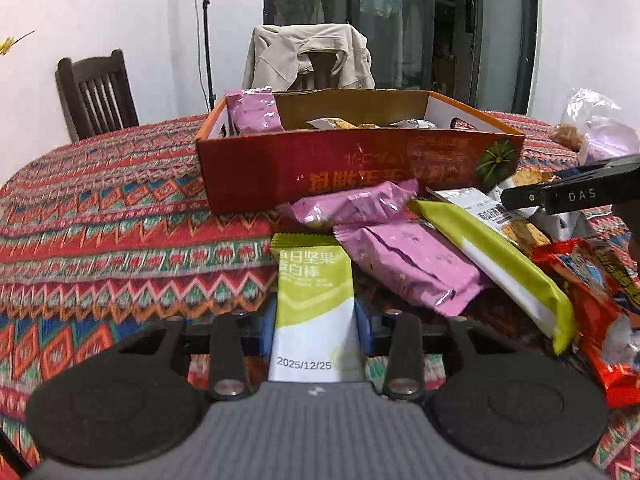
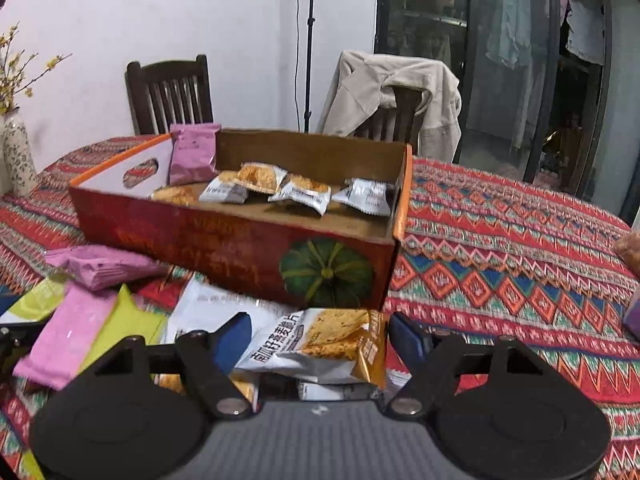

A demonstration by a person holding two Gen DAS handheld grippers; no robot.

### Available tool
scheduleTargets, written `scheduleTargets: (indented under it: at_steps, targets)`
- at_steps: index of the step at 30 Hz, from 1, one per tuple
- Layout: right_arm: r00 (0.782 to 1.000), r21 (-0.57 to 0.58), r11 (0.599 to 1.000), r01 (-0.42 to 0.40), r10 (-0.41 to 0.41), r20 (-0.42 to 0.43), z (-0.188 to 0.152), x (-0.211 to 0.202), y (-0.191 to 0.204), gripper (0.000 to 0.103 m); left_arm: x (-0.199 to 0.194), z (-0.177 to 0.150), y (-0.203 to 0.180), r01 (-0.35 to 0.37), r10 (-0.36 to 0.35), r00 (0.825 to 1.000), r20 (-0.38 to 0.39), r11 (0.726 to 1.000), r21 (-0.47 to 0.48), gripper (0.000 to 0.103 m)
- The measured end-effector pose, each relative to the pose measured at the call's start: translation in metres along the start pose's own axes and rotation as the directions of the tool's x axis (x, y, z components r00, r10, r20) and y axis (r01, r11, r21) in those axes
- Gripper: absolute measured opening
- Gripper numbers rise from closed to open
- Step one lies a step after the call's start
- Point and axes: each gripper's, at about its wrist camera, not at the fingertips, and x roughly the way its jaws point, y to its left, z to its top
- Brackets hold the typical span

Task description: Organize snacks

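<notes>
On a table under a red zigzag-patterned cloth (image 1: 100,216), the left gripper (image 1: 314,320) clamps a green-and-white snack bar wrapper (image 1: 312,300) before the shallow red cardboard box with a pumpkin print (image 1: 340,172); the right gripper (image 2: 316,340) stands spread wide around a white-and-orange cracker packet (image 2: 320,344), fingers apart from it; pink foil packets (image 1: 408,264) lie just beside; more cracker packets (image 2: 300,192) sit inside the box.

walls: plain white wall (image 2: 120,20) | seating: dark wooden chair (image 2: 170,92) at the table's far side, second chair draped with a beige jacket (image 2: 394,92) | surface: patterned red tablecloth (image 2: 500,232) | right: glass-door wardrobe (image 2: 500,60) with hanging clothes | left: flowered vase (image 2: 18,152)
</notes>
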Motion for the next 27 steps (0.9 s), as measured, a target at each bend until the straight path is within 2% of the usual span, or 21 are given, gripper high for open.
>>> scheduleTargets:
  at_steps: [1, 2, 3, 6, 7, 8, 12, 15, 19, 21, 23, 27]
  targets:
    - [1.000, 0.011, 1.000, -0.012, 0.012, -0.005, -0.003, -0.003, -0.001, 0.066, -0.005, -0.003, 0.000, -0.001, 0.001, 1.000, -0.001, 1.000, -0.009, 0.039]
    - [1.000, 0.018, 1.000, -0.021, 0.022, -0.013, -0.005, -0.003, -0.003, 0.048, -0.011, -0.007, 0.001, -0.002, 0.002, 1.000, -0.003, 1.000, -0.020, 0.039]
    - [0.999, 0.025, 0.999, -0.030, 0.030, -0.022, -0.008, -0.005, -0.003, 0.043, -0.016, -0.009, 0.000, -0.002, 0.002, 1.000, -0.006, 1.000, -0.027, 0.039]
    - [1.000, 0.024, 0.999, -0.023, 0.023, -0.006, -0.014, -0.017, 0.000, 0.041, -0.032, -0.017, 0.002, -0.011, 0.011, 1.000, -0.007, 0.999, -0.053, 0.039]
    - [1.000, 0.024, 0.999, -0.023, 0.023, 0.007, -0.014, -0.022, 0.001, 0.034, -0.038, -0.020, 0.003, -0.018, 0.018, 1.000, -0.006, 0.998, -0.060, 0.039]
    - [0.999, 0.019, 1.000, -0.023, 0.023, 0.026, -0.015, -0.028, 0.002, 0.032, -0.043, -0.022, 0.003, -0.025, 0.025, 1.000, -0.003, 0.997, -0.066, 0.039]
    - [0.995, 0.010, 0.998, -0.058, 0.057, 0.083, -0.012, -0.042, 0.007, 0.031, -0.062, -0.025, 0.006, -0.044, 0.046, 0.999, 0.018, 0.995, -0.087, 0.039]
    - [0.993, 0.011, 0.998, -0.055, 0.054, 0.106, -0.006, -0.034, 0.008, 0.029, -0.079, -0.025, 0.004, -0.046, 0.051, 0.997, 0.055, 0.995, -0.090, 0.039]
    - [0.981, 0.050, 0.991, -0.122, 0.113, 0.158, 0.001, -0.022, 0.000, 0.029, -0.095, -0.024, -0.001, -0.039, 0.047, 0.995, 0.089, 0.995, -0.096, 0.039]
    - [0.980, 0.040, 0.992, -0.123, 0.115, 0.165, 0.008, -0.016, 0.000, 0.029, -0.101, -0.024, -0.003, -0.043, 0.052, 0.994, 0.098, 0.994, -0.096, 0.039]
    - [0.978, 0.020, 0.991, -0.135, 0.130, 0.165, 0.013, -0.015, 0.003, 0.016, -0.108, -0.024, -0.005, -0.044, 0.055, 0.992, 0.111, 0.995, -0.094, 0.039]
    - [0.978, -0.010, 0.992, -0.125, 0.125, 0.169, 0.011, -0.038, 0.012, 0.015, -0.120, -0.026, -0.004, -0.044, 0.058, 0.990, 0.128, 0.993, -0.106, 0.039]
